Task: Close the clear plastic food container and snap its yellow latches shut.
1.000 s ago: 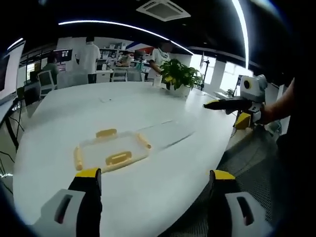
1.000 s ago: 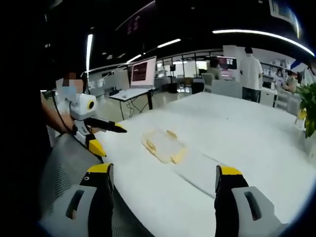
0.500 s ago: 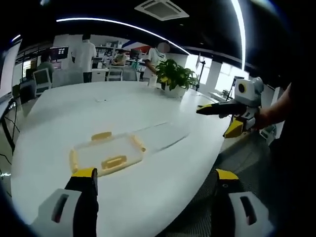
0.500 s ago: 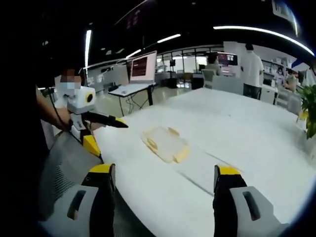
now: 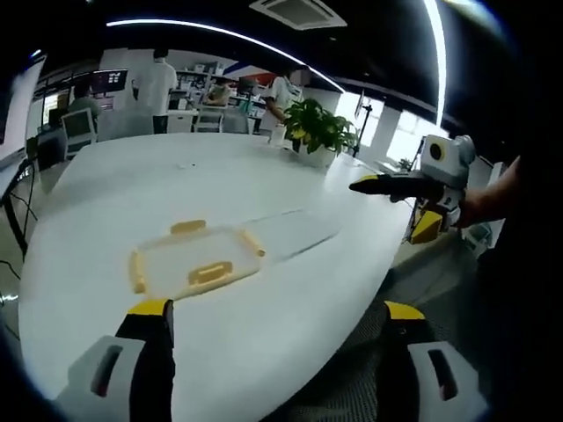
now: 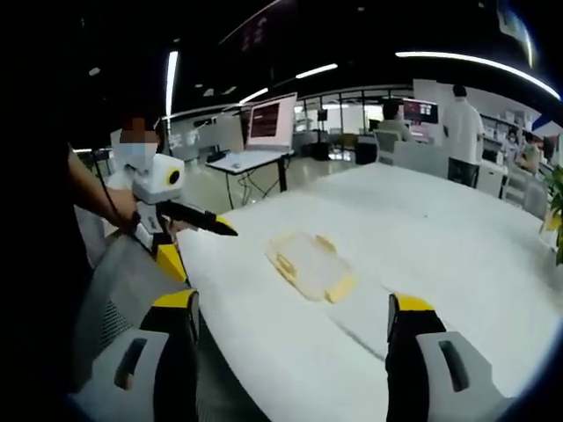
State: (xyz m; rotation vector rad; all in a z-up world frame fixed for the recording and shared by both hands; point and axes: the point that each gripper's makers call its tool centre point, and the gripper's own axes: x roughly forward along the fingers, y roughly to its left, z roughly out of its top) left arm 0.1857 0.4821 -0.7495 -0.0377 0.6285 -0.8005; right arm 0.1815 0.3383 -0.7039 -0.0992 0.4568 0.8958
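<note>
Hovering both grippers off the near edge of the white table, I hold nothing: the left gripper and the right gripper each have their jaws spread wide and empty. My worry is the clear container; its see-through walls almost vanish against the white top, so I could misjudge the reach, nudge it sideways, or clip a yellow latch at an angle. It lies flat on the table a little in from the near edge, well ahead of both jaw pairs, touching neither. A potted plant stands by the far edge.
</note>
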